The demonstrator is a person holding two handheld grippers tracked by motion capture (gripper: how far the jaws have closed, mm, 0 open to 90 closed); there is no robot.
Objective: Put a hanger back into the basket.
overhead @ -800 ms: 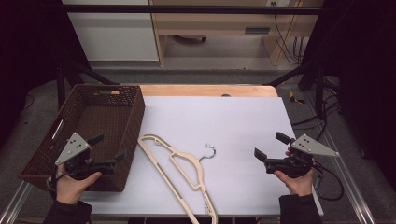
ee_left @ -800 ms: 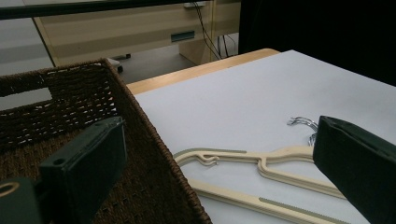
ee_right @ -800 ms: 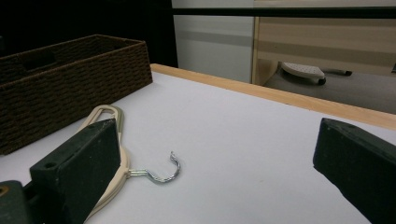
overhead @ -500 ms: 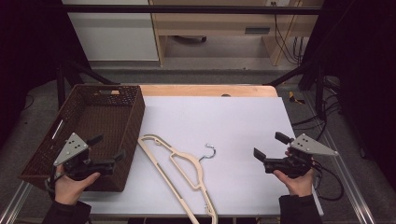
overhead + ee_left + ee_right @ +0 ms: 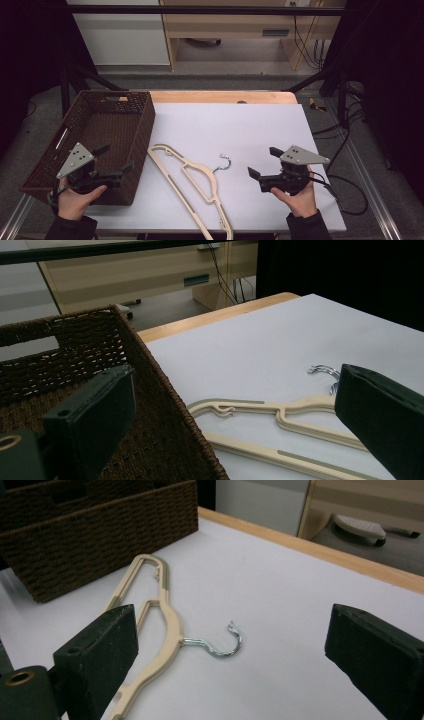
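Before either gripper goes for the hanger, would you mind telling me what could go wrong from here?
The cream hanger lies flat on the white table, so the open right gripper may struggle to get a jaw beneath it and merely push it along. Its bottom end reaches the table's near edge, so a nudge might tip it off. The left gripper hovers over the wicker basket's near corner and could catch the rim when moving toward the hanger.

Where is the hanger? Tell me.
In the high view the hanger lies flat on the white table, just right of the wicker basket, between both grippers.
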